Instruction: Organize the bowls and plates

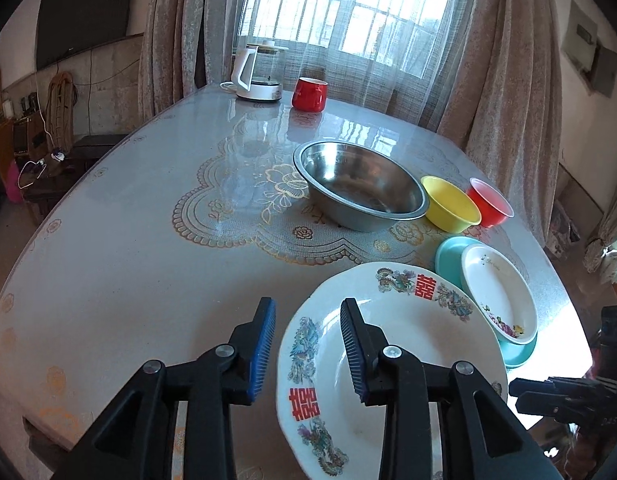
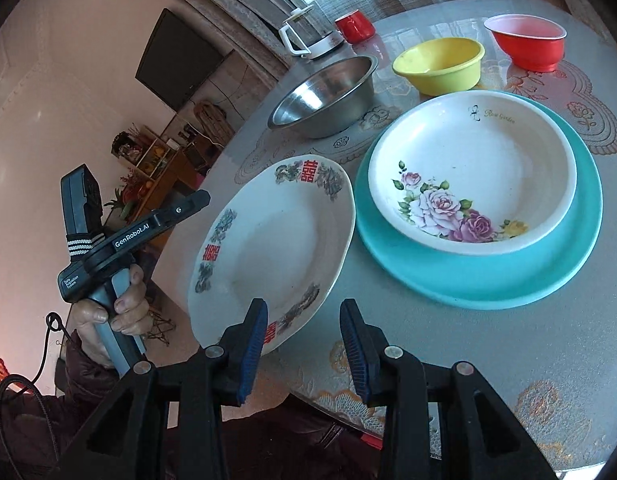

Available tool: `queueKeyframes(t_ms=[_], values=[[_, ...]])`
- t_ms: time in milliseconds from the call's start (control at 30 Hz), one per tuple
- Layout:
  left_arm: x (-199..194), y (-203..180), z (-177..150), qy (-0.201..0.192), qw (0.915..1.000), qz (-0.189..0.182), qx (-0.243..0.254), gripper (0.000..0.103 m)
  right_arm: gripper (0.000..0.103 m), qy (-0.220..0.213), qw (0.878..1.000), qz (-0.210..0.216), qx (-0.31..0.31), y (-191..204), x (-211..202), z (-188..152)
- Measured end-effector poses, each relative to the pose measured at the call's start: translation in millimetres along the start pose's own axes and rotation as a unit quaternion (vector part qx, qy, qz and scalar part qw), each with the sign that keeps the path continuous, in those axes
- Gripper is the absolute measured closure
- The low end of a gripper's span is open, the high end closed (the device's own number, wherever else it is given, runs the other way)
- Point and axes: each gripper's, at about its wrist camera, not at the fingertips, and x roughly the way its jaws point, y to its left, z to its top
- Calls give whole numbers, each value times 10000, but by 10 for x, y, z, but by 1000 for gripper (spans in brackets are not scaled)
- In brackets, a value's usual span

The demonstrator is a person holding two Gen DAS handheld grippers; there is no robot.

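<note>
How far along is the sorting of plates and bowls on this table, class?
Done: the rose plate sits stacked on the teal plate. In hand: nothing; both tongs, left and right, are open by the dragon plate, which lies apart beside the stack. Left: that plate, and the steel bowl, yellow bowl and red bowl, all unstacked.
</note>
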Motion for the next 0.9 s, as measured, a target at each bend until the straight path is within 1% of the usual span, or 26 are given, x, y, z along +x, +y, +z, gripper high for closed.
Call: queueKeyframes(t_ms=[133, 367, 600, 633, 800, 900], values=[[21, 104, -82, 75, 9999, -36, -67, 68, 65, -20, 10000, 29, 12, -8, 69, 38], [122, 213, -180, 262, 9992, -209, -224, 68, 65, -89, 9997, -154, -146, 59, 220, 85], [246, 192, -240, 406, 9980, -431, -215, 68, 65, -89, 9990, -303, -306, 92, 344, 142], [270, 188, -245, 434, 9978, -454, -215, 68, 67, -86, 9989, -330, -319, 94, 367, 150], [348, 135, -268, 477, 9970, -597, -106, 74, 70, -83, 9983, -427, -390, 82, 459, 176], [407, 103, -290, 525, 9967, -603, -113, 74, 71, -148, 9975, -491, -484, 93, 495, 188]])
